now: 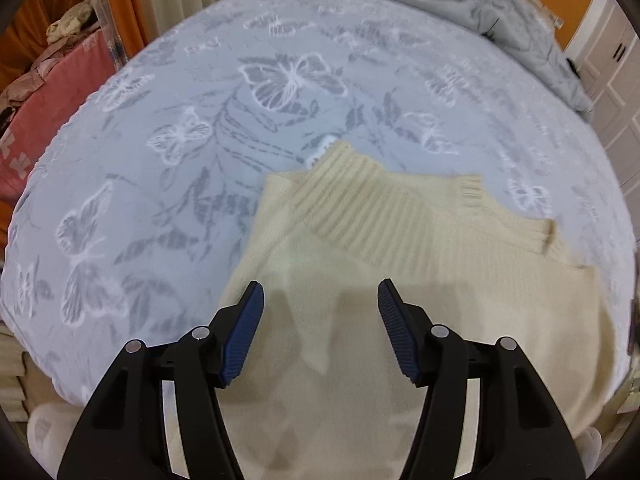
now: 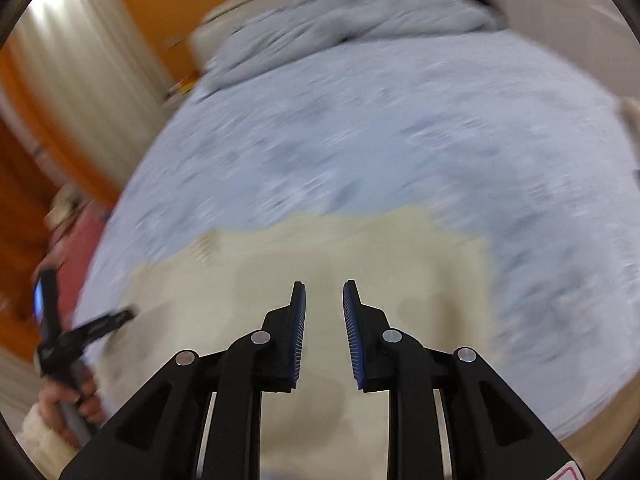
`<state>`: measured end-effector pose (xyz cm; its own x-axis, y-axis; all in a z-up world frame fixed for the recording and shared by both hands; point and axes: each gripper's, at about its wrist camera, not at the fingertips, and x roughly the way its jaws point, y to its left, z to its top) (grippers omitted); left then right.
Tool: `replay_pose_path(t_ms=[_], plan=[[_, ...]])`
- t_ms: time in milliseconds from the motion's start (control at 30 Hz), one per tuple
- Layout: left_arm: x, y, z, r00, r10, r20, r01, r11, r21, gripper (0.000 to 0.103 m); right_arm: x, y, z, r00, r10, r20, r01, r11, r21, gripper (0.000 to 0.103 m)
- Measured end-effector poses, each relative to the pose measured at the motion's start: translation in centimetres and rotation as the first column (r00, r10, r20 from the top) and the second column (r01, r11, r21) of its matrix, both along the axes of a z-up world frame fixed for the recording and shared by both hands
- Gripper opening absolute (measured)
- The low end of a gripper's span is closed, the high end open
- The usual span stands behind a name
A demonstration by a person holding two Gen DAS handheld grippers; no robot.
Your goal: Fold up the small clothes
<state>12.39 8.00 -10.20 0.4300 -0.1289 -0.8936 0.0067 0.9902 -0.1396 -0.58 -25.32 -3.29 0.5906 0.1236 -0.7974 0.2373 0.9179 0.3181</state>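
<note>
**Two wrist views over a cream sweater on a bed**

Left wrist view (sharp). The left hand-held gripper (image 1: 320, 300) fills the bottom of the frame with its blue-padded jaws standing well apart and nothing between them. Beyond it lies the cream sweater (image 1: 360, 280), spread across the lower centre and lower right of the frame, its ribbed collar (image 1: 348, 184) pointing toward the frame's centre and a ribbed cuff (image 1: 472, 192) lying to the collar's right. The sweater rests on the bed (image 1: 180, 160), whose pale blue cover shows a woven butterfly pattern that is legible only in this view. A rumpled grey quilt (image 1: 480, 4) lies at the upper right, and a pink towel (image 1: 48, 112) hangs at the left edge.

Right wrist view (blurred by motion). The right hand-held gripper (image 2: 324, 300) has its jaws nearly together, a narrow gap between the pads, with no cloth caught in it; the sweater (image 2: 280, 264) lies under and beyond the tips across the lower centre. The bed cover (image 2: 400, 140) is a smear here, and the quilt (image 2: 360, 20) sits at the top centre. Only this view shows the other tool from outside: at the lower left edge a hand (image 2: 70, 404) grips the handle of the left hand-held gripper (image 2: 120, 318), which reaches onto the sweater's left border.
</note>
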Motion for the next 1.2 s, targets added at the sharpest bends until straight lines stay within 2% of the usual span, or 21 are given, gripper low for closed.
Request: replay_pose_path(t_ms=[67,100,200,233,300,367,467,533,567,600,667,767,800,833,867,900,933,1000,1133,1167,1200], plan=[[-1.9,0.5,0.6,1.0,0.002,0.009,-0.002,1.0,-0.017,0.058,-0.1,3.5,-1.7,0.996,0.081,-0.034,-0.078,0.995,0.064,0.021],[-3.2,0.9,0.6,1.0,0.004,0.011,-0.004,1.0,-0.022,0.059,-0.3,5.6,-2.8,0.992,0.117,-0.056,-0.113,0.991,0.064,0.02],[-5.4,1.7,-0.2,1.0,-0.008,0.009,0.008,1.0,0.006,0.061,0.8,10.2,-7.9,0.958,0.21,-0.197,-0.213,0.977,0.006,0.02],[-5.9,1.8,-1.0,1.0,-0.017,-0.008,0.017,1.0,0.026,0.061,0.7,10.7,-8.6,0.96,0.204,-0.189,-0.213,0.977,-0.027,0.02],[-6.4,2.1,-2.1,0.999,-0.022,-0.029,0.024,0.998,0.049,0.061,1.0,10.8,-7.6,0.966,0.174,-0.192,-0.183,0.983,-0.029,0.019],[-6.8,2.5,-2.4,1.0,-0.026,-0.01,0.026,0.999,0.034,0.061,0.8,10.6,-5.5,0.974,0.164,-0.154,-0.161,0.986,0.035,0.019],[-7.1,2.4,-2.7,1.0,-0.023,0.0,0.023,0.999,0.03,0.062,0.7,12.0,-3.5,0.973,0.205,-0.107,-0.203,0.979,0.034,0.019],[-7.1,2.4,-3.0,1.0,-0.026,-0.001,0.026,0.999,0.031,0.063,1.3,13.3,-5.0,0.962,0.232,-0.147,-0.236,0.972,-0.009,0.019],[-7.2,2.4,-3.1,1.0,-0.029,0.005,0.029,0.999,0.032,0.063,2.1,13.8,-7.3,0.946,0.235,-0.224,-0.245,0.969,-0.016,0.018],[-7.3,2.5,-3.3,0.999,-0.036,0.012,0.036,0.999,0.03,0.065,2.2,14.1,-8.7,0.945,0.229,-0.233,-0.243,0.97,-0.033,0.012],[-7.7,2.6,-3.4,0.999,-0.047,0.027,0.046,0.999,0.018,0.067,2.5,13.9,-7.9,0.948,0.22,-0.228,-0.236,0.971,-0.043,0.011],[-7.7,3.5,-3.6,0.998,-0.056,0.034,0.057,0.998,-0.024,0.068,1.0,11.4,-4.5,0.974,0.16,-0.161,-0.155,0.987,0.042,0.015],[-7.6,3.7,-3.6,0.998,-0.053,0.032,0.055,0.998,-0.04,0.068,0.3,10.5,-3.8,0.98,0.134,-0.146,-0.131,0.991,0.025,0.024],[-7.6,3.7,-3.7,0.998,-0.05,0.03,0.051,0.998,-0.049,0.068,-1.2,8.3,-2.2,0.989,0.061,-0.133,-0.068,0.997,-0.047,0.031],[-7.5,3.7,-3.8,0.999,-0.046,0.028,0.048,0.998,-0.052,0.069,-1.7,6.8,-1.7,0.992,0.021,-0.128,-0.032,0.995,-0.089,0.044],[-7.5,3.7,-3.9,0.999,-0.044,0.028,0.046,0.998,-0.051,0.07,-3.3,4.7,-0.8,0.992,-0.049,-0.12,0.029,0.987,-0.159,0.052],[-7.5,3.5,-4.0,0.999,-0.043,0.03,0.044,0.998,-0.044,0.071,-4.6,2.8,-0.4,0.986,-0.112,-0.122,0.083,0.972,-0.219,0.054],[-7.5,3.2,-4.1,0.998,-0.041,0.036,0.043,0.998,-0.035,0.074,-6.5,-1.2,-0.6,0.959,-0.229,-0.166,0.174,0.94,-0.294,0.056],[-7.6,2.8,-4.2,0.998,-0.039,0.049,0.039,0.999,-0.015,0.076,-7.3,-6.0,-3.6,0.918,-0.276,-0.284,0.233,0.956,-0.178,0.056],[-7.6,2.9,-4.2,0.998,-0.039,0.05,0.04,0.999,-0.018,0.076,-7.2,-6.7,-4.5,0.91,-0.279,-0.306,0.245,0.959,-0.145,0.053],[-7.7,3.0,-4.1,0.998,-0.04,0.05,0.041,0.999,-0.024,0.076,-7.2,-7.0,-5.2,0.903,-0.282,-0.325,0.256,0.959,-0.121,0.033]])
